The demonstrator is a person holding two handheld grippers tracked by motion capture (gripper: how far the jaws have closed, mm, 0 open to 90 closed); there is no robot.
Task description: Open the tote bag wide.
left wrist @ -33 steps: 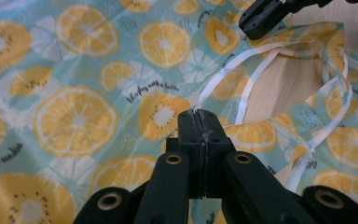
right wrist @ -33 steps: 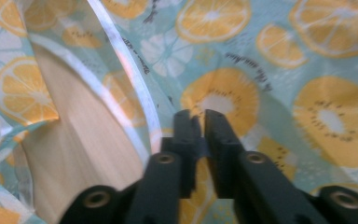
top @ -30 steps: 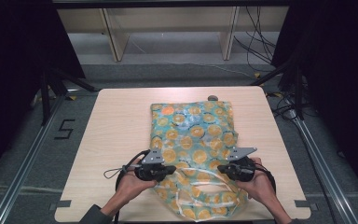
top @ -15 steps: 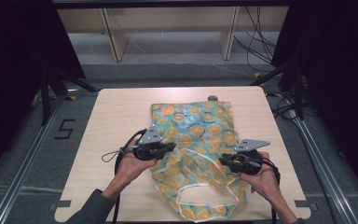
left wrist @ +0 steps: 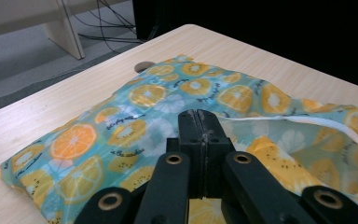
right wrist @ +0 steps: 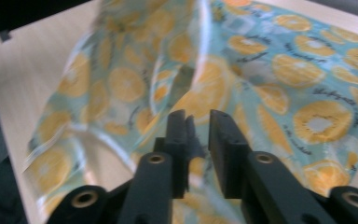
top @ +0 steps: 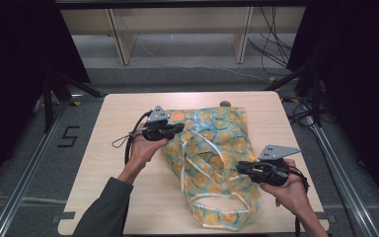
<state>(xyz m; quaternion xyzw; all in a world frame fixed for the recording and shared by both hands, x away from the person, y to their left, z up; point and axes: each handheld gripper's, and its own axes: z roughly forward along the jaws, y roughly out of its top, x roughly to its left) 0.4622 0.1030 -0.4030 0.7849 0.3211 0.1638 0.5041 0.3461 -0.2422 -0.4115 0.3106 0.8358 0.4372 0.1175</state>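
High view: rumpled, citrus-printed teal bag [top: 212, 148].

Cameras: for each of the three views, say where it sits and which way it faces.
High view: above the table's near side, looking forward and down; both forearms and grippers.
Left gripper view: on the left gripper, facing the fruit-print bag; shut jaws.
Right gripper view: on the right gripper, facing the bag; parted jaws.
Shared: bag and table.

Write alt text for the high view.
A person's two hand-held grippers work a citrus-print bag on a light wooden table. The left gripper is shut at the bag's upper left edge; the right gripper is at its right side, near the white-trimmed handles.
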